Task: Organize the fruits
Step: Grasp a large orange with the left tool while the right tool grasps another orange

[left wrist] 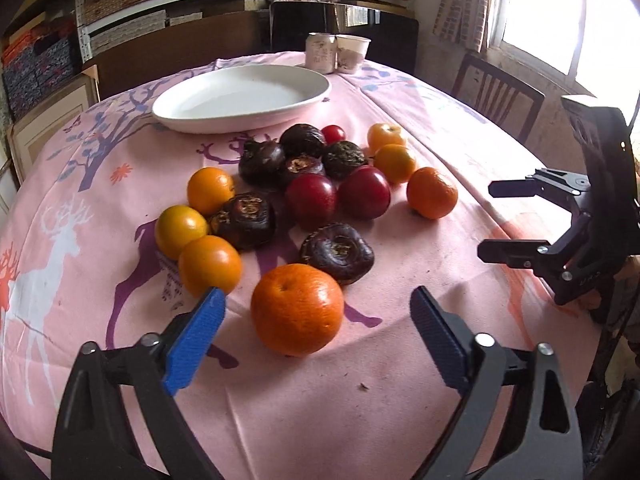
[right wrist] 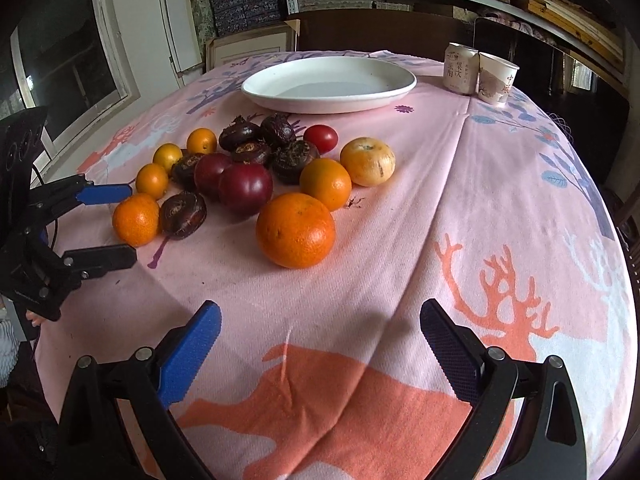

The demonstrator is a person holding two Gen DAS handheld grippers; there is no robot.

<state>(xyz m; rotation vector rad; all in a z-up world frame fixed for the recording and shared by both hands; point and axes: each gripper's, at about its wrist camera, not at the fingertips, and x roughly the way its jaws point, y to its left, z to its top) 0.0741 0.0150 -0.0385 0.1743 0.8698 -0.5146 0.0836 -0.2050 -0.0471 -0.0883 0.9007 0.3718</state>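
The left tool stands wide with nothing gripped; its 2 pads flank the nearest orange, which sits on the tabletop between them with daylight on both sides. The right tool is also spread wide and empty, hovering over bare cloth well short of the fruit. The white plate lies beyond the pile and holds nothing, so I judge the sorting has barely begun. The chief risk is the round orange itself; if 1 pad meets it before the other, it will likely roll forward into the dark wrinkled fruit just behind it, and from there nudge the 2 red plums. A squeeze set too high on the curve could pop it out of the grip; too hard a squeeze may bruise the skin. The small oranges on the left sit touching one another and a dark fruit, so a wide pad sweeping past could scatter them toward the tabletop's edge. The cloth is creased and may drag under a low pad, shifting the whole cluster. On the way to the plate the carried fruit must pass over the pile; a drop there would scatter it. The can and paper cup beside the plate could tip if the arm overshoots.
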